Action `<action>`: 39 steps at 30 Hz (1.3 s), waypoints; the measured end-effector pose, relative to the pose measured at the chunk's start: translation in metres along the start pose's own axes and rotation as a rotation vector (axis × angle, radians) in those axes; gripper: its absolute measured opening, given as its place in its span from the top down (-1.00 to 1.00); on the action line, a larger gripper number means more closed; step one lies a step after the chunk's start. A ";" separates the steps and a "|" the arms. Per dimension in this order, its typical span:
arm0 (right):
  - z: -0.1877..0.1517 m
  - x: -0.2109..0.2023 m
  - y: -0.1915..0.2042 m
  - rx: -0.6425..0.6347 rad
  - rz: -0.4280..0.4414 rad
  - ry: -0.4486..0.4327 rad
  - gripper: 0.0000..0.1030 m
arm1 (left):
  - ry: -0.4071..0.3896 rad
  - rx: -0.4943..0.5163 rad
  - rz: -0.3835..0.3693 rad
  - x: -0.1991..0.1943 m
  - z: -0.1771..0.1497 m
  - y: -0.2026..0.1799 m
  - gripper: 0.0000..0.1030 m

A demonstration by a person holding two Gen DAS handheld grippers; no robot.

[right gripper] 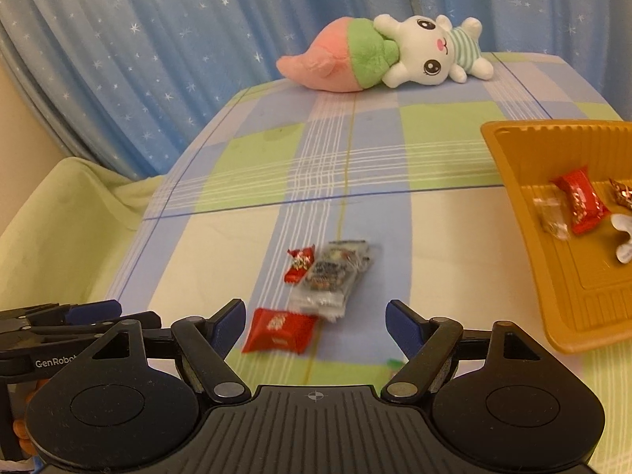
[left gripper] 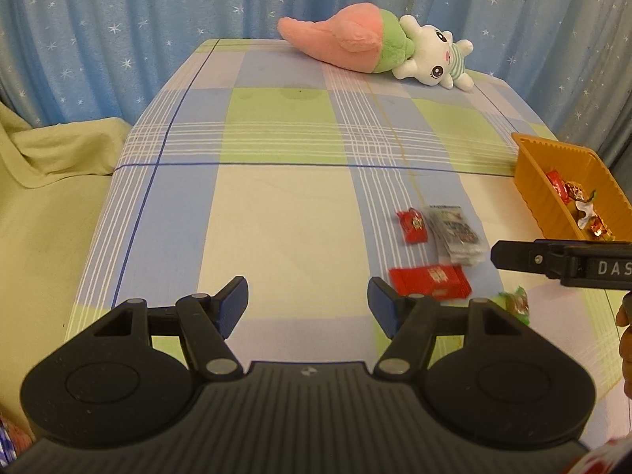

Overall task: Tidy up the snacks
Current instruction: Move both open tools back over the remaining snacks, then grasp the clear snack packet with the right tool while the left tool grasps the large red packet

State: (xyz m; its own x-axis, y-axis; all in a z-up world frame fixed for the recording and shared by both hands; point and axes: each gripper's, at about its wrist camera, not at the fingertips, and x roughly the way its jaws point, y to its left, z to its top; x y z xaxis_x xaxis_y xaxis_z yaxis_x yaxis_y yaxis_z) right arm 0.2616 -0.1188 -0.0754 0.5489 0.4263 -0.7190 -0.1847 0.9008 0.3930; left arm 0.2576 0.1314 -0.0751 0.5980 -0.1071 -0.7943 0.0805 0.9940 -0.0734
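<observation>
Loose snacks lie on the checked tablecloth: a small red candy [left gripper: 412, 225], a silver packet [left gripper: 456, 233], a flat red packet [left gripper: 430, 281] and a green-wrapped sweet [left gripper: 515, 303]. My left gripper [left gripper: 308, 304] hangs open over bare cloth to their left, holding nothing. My right gripper [right gripper: 316, 316] is open too, just short of the red packet [right gripper: 278, 330], with the silver packet [right gripper: 331, 276] and red candy [right gripper: 300, 264] beyond. Nothing is between its pads. An orange tray [right gripper: 513, 158] at the right holds several wrapped sweets, including a red one [right gripper: 580, 201].
A pink, green and white plush toy [left gripper: 379, 43] lies at the table's far edge before a blue starred curtain. A pale green blanket [left gripper: 51, 150] is bunched to the left of the table. One finger [left gripper: 513, 254] of the right gripper juts in by the tray [left gripper: 529, 181].
</observation>
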 end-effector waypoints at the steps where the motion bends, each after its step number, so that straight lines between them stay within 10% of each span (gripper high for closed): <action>1: 0.002 0.004 0.001 0.000 -0.003 0.003 -0.45 | 0.002 0.000 -0.001 0.003 0.002 0.001 -0.25; 39: 0.025 0.077 -0.013 0.048 -0.083 0.076 0.34 | 0.055 0.033 -0.024 0.047 0.023 0.008 -0.28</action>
State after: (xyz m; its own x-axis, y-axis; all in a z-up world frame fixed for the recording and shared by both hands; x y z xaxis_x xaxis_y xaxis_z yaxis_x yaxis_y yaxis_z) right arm 0.3265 -0.1001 -0.1215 0.4968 0.3572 -0.7909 -0.1009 0.9289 0.3562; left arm 0.3050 0.1343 -0.0991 0.5509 -0.1283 -0.8246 0.1206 0.9900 -0.0735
